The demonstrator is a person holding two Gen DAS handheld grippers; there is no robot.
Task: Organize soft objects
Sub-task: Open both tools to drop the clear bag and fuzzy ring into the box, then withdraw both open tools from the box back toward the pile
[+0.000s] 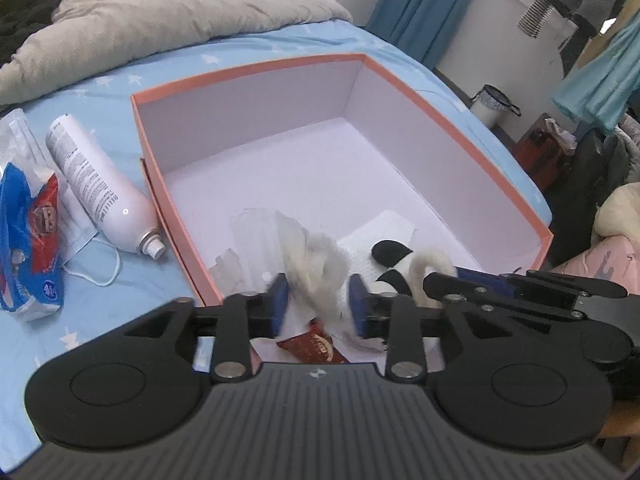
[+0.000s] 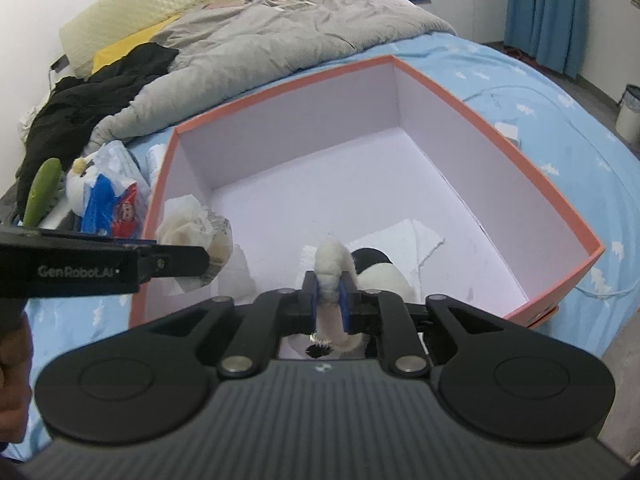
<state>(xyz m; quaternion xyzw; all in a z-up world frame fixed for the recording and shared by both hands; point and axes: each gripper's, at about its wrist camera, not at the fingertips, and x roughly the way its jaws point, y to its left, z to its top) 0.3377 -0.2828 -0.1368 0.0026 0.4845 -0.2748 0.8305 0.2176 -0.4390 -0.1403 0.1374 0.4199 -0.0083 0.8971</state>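
An open orange box [image 1: 256, 69] with a white inside sits on the blue star-patterned bed; it also shows in the right wrist view [image 2: 496, 120]. My left gripper [image 1: 318, 304] is over the box's near left corner, its jaws part open around a crumpled white plastic wrapper [image 1: 308, 256], which also shows in the right wrist view [image 2: 196, 228]. My right gripper [image 2: 328, 300] is shut on a white and black plush toy [image 2: 376, 268] inside the box near its front wall. The plush shows in the left wrist view [image 1: 404, 264] too. A white tissue [image 2: 416, 240] lies under it.
Left of the box lie a white spray can [image 1: 100, 184], a face mask [image 1: 80, 236] and a blue and red packet [image 1: 28, 240]. A red snack wrapper [image 1: 316, 346] lies in the box's near corner. A grey duvet [image 2: 256, 40] and black clothes [image 2: 92, 96] lie beyond.
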